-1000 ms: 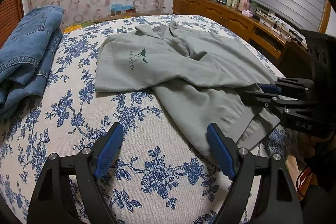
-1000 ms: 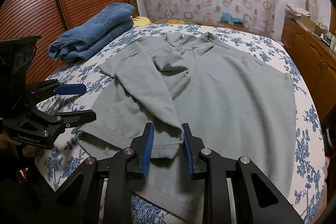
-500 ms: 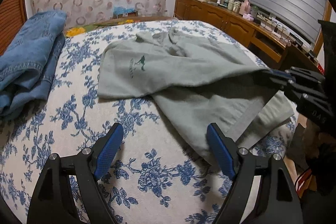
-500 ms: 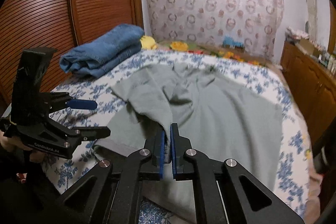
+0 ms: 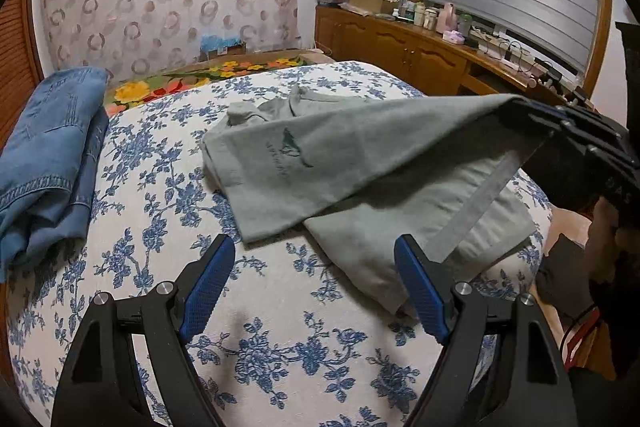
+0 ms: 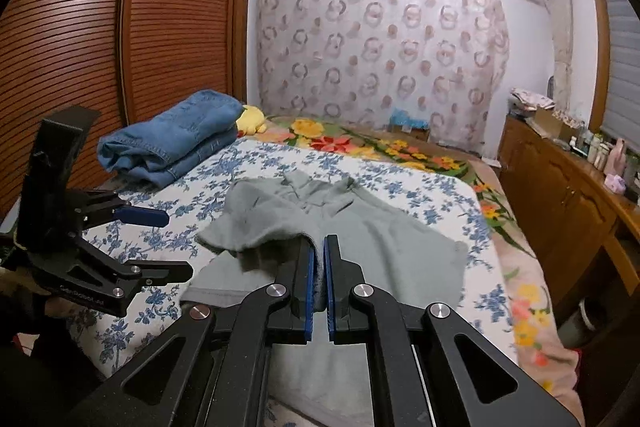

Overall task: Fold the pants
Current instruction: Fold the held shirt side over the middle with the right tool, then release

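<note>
**Right gripper lifts one edge of the grey pants**

The grey pants [image 5: 360,163] lie on the bed [image 5: 280,347], on the flowered sheet, with the near part raised off it. The right gripper [image 6: 318,267] has just been closing, and the cloth is between its blue pads, pinched tight. The left gripper [image 5: 316,287] hangs above the bare sheet just beside the lower layer of the pants; its fingers [image 5: 208,283] stand wide and hold nothing.

To do this step well, I think the raised edge should be carried across in one flat sweep, not too high, so the layer under it does not drag. The free gripper could press down the lower layer, or take the other corner, to keep the fold line straight.

Which part of the pants is pinched, waistband or leg hem, I cannot tell. The far end is bunched, and the small print on the cloth is not readable. A pile of folded jeans [image 6: 176,135] sits well apart.
</note>
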{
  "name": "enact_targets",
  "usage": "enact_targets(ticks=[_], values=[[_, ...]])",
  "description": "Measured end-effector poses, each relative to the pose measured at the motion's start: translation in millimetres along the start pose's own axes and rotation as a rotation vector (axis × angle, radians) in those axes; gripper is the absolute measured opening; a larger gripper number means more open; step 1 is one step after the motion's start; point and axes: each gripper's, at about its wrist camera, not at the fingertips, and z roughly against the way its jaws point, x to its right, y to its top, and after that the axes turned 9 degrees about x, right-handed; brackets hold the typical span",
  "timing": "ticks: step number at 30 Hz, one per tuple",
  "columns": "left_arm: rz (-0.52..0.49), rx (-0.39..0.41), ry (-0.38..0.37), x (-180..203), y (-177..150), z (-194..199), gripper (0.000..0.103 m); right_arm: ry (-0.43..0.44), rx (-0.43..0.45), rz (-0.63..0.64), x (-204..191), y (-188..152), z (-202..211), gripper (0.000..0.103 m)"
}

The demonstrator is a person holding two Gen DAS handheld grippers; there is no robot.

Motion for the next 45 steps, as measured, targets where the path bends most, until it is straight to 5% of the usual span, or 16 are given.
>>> enact_targets(ticks=[26,38,45], values=[[-0.027,-0.047,-0.062,32.7,-9.4,-16.6,0.082,-0.117,-0.081,-0.073,16.7,-20.4,29.2,0.004],[-0.01,-0.069,-0.058,30.6,-15.7,-23.7,0.082,-0.108,-0.214,-0.13,17.9,-36.4,16.0,0.004],[-0.018,-0.101,-0.054,32.7,-22.9,-30.4,0.082,-0.1,-0.208,-0.196,31.8,-35.9,24.5,0.005]])
